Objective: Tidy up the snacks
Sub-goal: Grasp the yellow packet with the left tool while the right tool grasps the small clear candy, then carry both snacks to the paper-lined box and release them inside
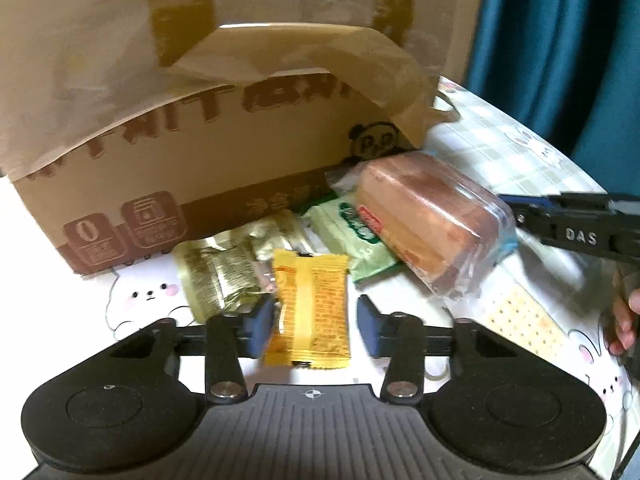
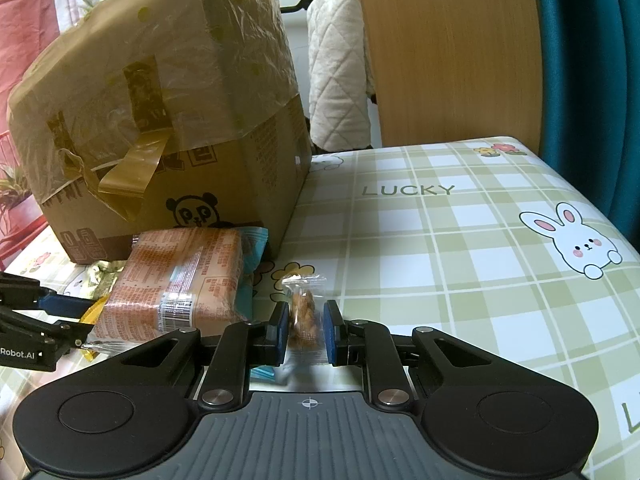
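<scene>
In the left wrist view my left gripper (image 1: 316, 322) is open around a yellow snack packet (image 1: 310, 308); the left pad touches it, the right pad stands apart. Behind it lie a gold foil packet (image 1: 218, 276), a green packet (image 1: 352, 236) and a clear-wrapped brown cake (image 1: 432, 224). In the right wrist view my right gripper (image 2: 306, 330) closes around a small clear packet of brown snack (image 2: 304, 312), with narrow gaps at both pads. The cake (image 2: 184, 280) lies to its left, and the left gripper (image 2: 60, 312) shows at the far left.
A taped cardboard box (image 1: 200, 120) with a panda print stands behind the snacks; it also shows in the right wrist view (image 2: 160, 120). A cracker pack (image 1: 520, 320) lies at the right. The checked bunny tablecloth (image 2: 460, 260) stretches right. A wooden chair back (image 2: 448, 52) stands beyond the table.
</scene>
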A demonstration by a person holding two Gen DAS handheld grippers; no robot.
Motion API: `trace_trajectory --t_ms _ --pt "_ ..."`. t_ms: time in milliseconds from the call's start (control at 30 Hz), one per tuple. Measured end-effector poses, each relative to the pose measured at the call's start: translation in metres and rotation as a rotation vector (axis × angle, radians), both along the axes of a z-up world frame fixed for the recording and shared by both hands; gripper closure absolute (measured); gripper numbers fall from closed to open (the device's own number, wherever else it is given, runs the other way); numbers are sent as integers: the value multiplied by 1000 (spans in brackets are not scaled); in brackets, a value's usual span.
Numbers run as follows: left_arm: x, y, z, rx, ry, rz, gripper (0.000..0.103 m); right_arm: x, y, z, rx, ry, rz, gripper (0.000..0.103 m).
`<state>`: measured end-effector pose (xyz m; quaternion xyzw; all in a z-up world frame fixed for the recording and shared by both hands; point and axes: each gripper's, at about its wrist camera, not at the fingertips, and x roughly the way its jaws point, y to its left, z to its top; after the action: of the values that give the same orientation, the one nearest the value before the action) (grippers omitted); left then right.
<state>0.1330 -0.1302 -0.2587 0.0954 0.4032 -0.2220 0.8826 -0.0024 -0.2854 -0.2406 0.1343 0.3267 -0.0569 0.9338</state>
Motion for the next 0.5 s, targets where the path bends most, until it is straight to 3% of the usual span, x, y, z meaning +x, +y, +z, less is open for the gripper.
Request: trace_trajectory --t_ms 233,500 --pt "-3 19 7 -21 10 44 69 0 0 0 0 0 0 86" --pt "-14 51 38 -85 -18 96 69 0 2 0 -7 -1 -8 86"
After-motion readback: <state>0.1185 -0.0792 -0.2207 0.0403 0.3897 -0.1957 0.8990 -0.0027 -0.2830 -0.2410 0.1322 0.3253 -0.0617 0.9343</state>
